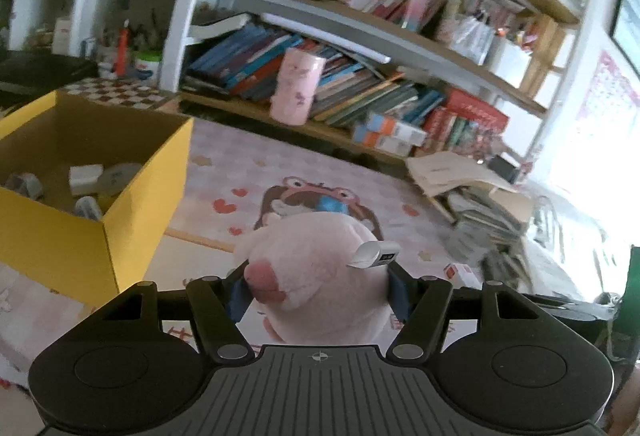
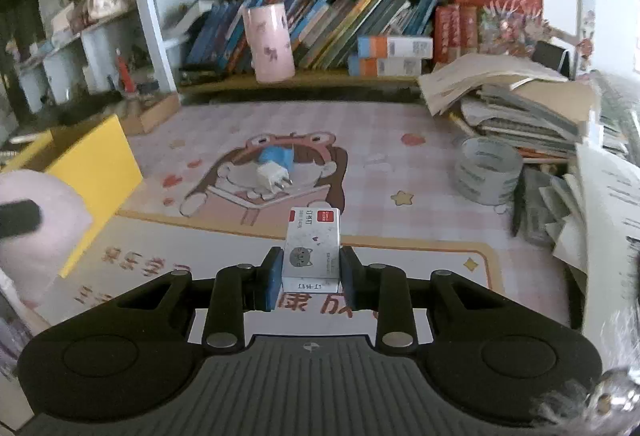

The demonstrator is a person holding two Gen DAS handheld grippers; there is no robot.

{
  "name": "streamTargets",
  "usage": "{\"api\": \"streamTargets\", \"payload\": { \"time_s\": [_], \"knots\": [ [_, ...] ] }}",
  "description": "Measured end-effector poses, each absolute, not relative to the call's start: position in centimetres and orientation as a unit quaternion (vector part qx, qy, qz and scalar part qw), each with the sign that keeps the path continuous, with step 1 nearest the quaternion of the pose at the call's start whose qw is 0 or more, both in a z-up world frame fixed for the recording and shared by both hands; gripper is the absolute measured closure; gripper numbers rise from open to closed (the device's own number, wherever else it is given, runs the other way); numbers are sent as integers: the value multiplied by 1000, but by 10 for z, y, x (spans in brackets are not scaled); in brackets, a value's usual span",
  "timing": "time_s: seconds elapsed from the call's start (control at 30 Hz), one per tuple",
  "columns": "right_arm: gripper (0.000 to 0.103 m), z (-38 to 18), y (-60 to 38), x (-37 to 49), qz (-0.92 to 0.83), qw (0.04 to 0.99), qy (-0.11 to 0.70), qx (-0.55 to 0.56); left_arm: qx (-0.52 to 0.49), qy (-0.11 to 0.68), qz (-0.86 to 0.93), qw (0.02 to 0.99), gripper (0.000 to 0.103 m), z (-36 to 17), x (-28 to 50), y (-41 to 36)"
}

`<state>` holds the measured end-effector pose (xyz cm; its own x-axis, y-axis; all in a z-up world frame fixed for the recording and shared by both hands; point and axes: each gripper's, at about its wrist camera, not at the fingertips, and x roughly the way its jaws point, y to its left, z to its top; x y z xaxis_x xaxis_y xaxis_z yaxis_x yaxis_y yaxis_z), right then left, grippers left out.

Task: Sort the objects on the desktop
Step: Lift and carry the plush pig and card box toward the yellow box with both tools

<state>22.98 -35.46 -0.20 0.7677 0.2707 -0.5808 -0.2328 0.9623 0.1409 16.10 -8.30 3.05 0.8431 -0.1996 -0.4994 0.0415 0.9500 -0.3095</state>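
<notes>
Your left gripper [image 1: 318,290] clamps the pink plush toy [image 1: 316,276] between its pads, right of the yellow box [image 1: 120,220]. Your right gripper [image 2: 308,276] pinches the staple box [image 2: 313,248], which juts beyond the fingertips.

Contents of the yellow box [image 1: 132,192] half behind its wall; pink plush toy [image 2: 36,220] blurred at the frame's edge
</notes>
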Motion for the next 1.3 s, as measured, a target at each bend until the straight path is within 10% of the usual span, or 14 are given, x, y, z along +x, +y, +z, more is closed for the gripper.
{"api": "streamTargets", "payload": {
  "time_s": [1.3],
  "knots": [
    [76, -1, -150, 55, 202, 913, 353, 7, -131, 327, -70, 933, 37, 12, 13, 64]
  ]
}}
